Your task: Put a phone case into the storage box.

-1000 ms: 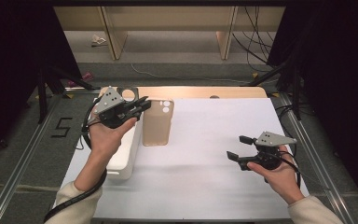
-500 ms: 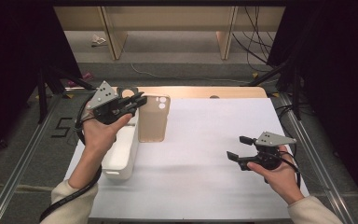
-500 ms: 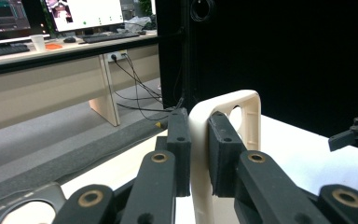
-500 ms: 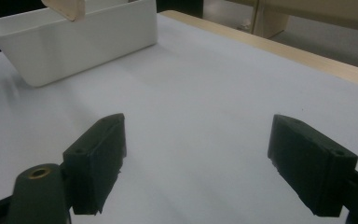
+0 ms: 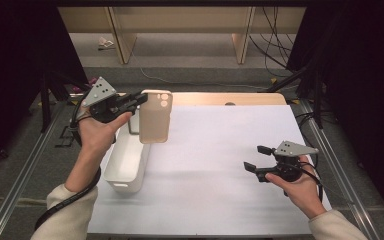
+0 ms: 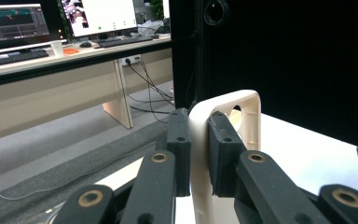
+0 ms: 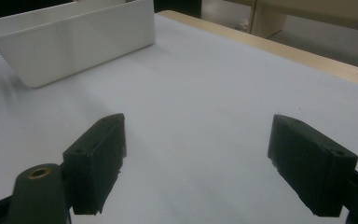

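Item: phone case [image 5: 155, 116], pale beige, camera cut-out at its upper end; held upright in the air, clear of the worktop [image 5: 220, 165], above the far end of the white bin [image 5: 127, 162] and just to that bin's right; its left edge is the gripped edge.

Left tongs [image 5: 139, 99]: clamped on the edge of the phone case, one black pad on each face of the rim, as the left gripper view shows [image 6: 198, 154]; carried in the person's left hand [image 5: 96, 131], raised above the far end of the white bin; cable trailing down along the forearm.

Right tongs [image 5: 255, 158]: jaws wide apart, nothing between them [image 7: 198, 158]; held in the person's right hand [image 5: 292, 182], low over the worktop, well to the right of the white bin and pointing toward it.

White bin: long, rectangular, open-topped; standing on the left part of the worktop, lengthwise away from the person; seen in the right gripper view [image 7: 70, 39] beyond the open jaws.

Worktop: covered by a white sheet; bare wooden strip along its far edge, beyond the bin.
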